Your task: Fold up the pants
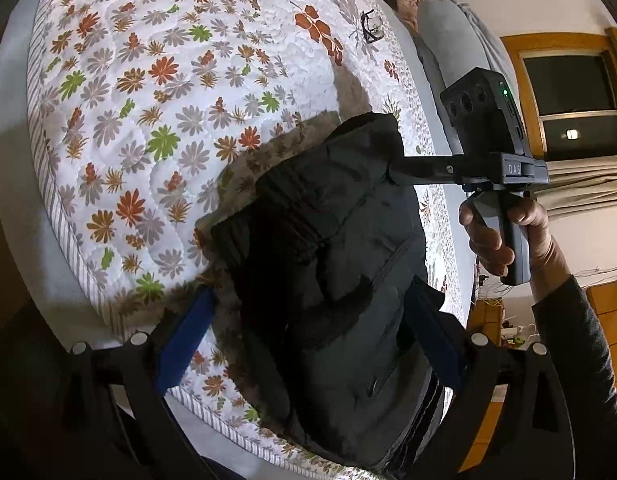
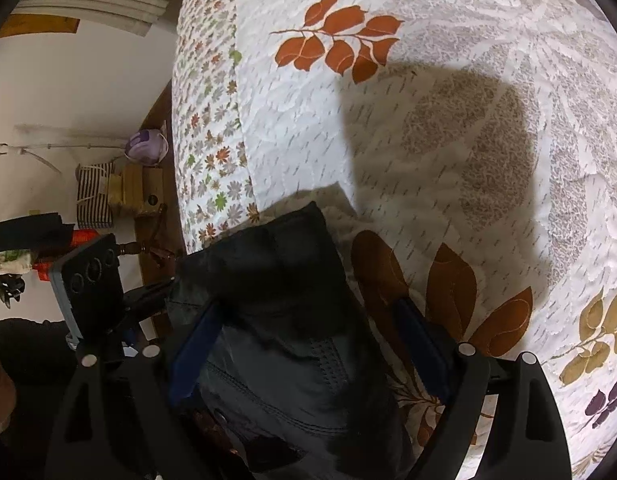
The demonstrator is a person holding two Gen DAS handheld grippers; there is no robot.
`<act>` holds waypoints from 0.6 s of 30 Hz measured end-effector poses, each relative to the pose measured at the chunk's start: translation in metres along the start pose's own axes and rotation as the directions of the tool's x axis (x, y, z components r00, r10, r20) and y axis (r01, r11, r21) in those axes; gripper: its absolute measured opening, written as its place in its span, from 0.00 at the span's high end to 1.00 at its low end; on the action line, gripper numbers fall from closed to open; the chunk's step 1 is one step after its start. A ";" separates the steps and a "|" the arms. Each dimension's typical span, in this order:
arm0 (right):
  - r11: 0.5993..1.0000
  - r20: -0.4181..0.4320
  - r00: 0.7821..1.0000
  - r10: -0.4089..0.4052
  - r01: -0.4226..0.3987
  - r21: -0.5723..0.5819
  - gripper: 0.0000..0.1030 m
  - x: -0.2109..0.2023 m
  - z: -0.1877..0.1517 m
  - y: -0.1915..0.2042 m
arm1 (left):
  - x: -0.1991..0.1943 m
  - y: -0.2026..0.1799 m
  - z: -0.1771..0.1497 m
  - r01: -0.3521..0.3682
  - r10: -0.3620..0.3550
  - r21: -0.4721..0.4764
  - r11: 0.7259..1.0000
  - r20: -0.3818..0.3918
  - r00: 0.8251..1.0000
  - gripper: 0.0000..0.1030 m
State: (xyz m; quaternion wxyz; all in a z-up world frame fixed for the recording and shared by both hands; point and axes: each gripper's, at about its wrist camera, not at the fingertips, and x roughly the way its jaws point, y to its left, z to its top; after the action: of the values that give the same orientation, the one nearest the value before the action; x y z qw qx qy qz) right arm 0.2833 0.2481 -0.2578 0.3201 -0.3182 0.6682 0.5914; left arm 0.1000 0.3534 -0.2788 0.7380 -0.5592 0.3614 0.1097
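Both grippers stood wide open over the dark pants (image 1: 332,248) — the left gripper (image 1: 308,344) and the right gripper (image 2: 308,348) each straddled the cloth with blue pads apart, gripping nothing that I could see. The pants lay bunched on the floral quilt (image 1: 148,120) near its edge, long axis running away from both cameras.

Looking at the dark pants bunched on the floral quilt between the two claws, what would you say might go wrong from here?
1. The dark padded pants lie bunched in thick layers; the wide-open left claw and right claw might pinch uneven layers, giving a crooked fold.
2. The pants hang over the edge of the floral quilted bedspread and could slide off it.
3. The black-framed glasses lie on the bedspread; swung fabric might hit them.
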 end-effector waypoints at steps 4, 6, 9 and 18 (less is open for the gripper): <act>1.000 -0.015 1.000 -0.004 0.004 -0.007 0.14 0.005 0.004 0.002 | -0.001 0.010 0.004 0.073 -0.073 -0.055 0.996 -0.012 0.997 0.08; 1.000 -0.015 1.000 -0.003 0.003 -0.009 0.14 0.006 0.006 0.003 | -0.003 0.031 0.010 0.192 -0.198 -0.182 0.964 -0.012 0.980 0.08; 1.000 -0.011 1.000 -0.006 0.006 -0.016 0.14 0.002 0.006 0.006 | -0.004 0.056 0.014 0.303 -0.319 -0.311 0.901 -0.001 0.948 0.08; 1.000 -0.016 1.000 0.003 -0.003 -0.023 0.14 0.007 0.005 0.006 | 0.004 0.024 0.013 0.224 -0.237 -0.220 0.949 -0.035 0.971 0.09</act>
State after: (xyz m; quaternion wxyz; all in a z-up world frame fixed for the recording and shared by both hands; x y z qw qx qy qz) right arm 0.2749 0.2536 -0.2601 0.3101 -0.3257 0.6643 0.5971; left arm 0.0943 0.3724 -0.2982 0.6695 -0.6772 0.3020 0.0438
